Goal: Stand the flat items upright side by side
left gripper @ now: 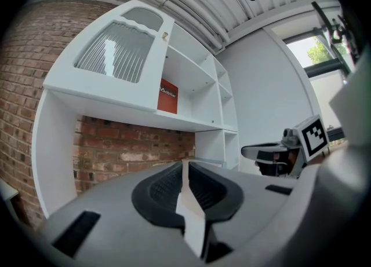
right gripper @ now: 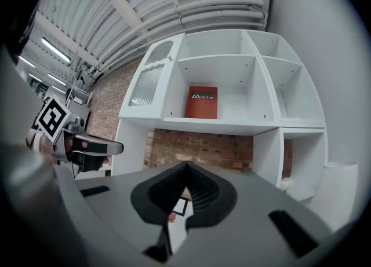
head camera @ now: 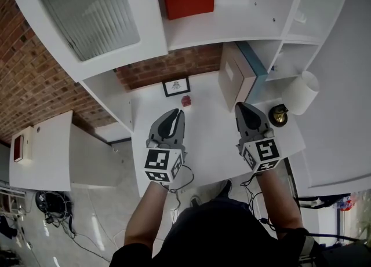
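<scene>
Left gripper (head camera: 179,112) and right gripper (head camera: 241,106) both clenched, empty. Small black-framed picture (head camera: 175,86) ahead of left tips; tan flat panels (head camera: 233,78) ahead of right.

A red box (right gripper: 202,102) on the shelf bears white lettering, "Mobilier", beside a small peaked logo; the head view cuts the word off at the frame edge. The cubes on the left tool (head camera: 175,114) and right tool (head camera: 243,108) show black-and-white square codes, no letters. The framed picture (head camera: 176,87) on the desk (head camera: 203,144) is too small to read.
</scene>
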Tool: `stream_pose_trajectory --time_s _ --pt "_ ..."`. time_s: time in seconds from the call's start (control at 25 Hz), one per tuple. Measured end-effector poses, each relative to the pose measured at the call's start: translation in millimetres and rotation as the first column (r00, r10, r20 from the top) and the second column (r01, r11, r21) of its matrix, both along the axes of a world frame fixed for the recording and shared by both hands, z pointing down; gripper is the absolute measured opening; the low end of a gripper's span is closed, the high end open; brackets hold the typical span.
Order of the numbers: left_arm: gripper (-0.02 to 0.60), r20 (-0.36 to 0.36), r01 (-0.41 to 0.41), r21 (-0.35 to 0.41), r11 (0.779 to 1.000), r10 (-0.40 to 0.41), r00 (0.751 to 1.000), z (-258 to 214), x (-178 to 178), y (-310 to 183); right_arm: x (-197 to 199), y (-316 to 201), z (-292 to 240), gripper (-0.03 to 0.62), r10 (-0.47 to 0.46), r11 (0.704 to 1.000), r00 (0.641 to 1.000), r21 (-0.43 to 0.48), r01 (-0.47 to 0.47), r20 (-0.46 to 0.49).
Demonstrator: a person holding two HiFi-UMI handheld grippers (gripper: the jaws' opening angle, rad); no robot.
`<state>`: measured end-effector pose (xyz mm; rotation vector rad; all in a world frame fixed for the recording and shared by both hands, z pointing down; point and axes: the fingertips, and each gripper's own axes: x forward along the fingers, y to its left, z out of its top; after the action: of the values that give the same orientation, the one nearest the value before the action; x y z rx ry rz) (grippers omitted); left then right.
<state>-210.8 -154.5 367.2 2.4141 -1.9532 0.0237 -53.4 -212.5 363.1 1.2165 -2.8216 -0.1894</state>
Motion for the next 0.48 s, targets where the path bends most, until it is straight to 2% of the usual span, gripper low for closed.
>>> stream_pose_trajectory --time_s 0.48 --pt "0.034 -0.017 0.021 -0.026 0.999 -0.022 1.0 12 1 -10 5 -8 10 0.0 -0.006 1.0 1.0 -0.021 0.006 -0.016"
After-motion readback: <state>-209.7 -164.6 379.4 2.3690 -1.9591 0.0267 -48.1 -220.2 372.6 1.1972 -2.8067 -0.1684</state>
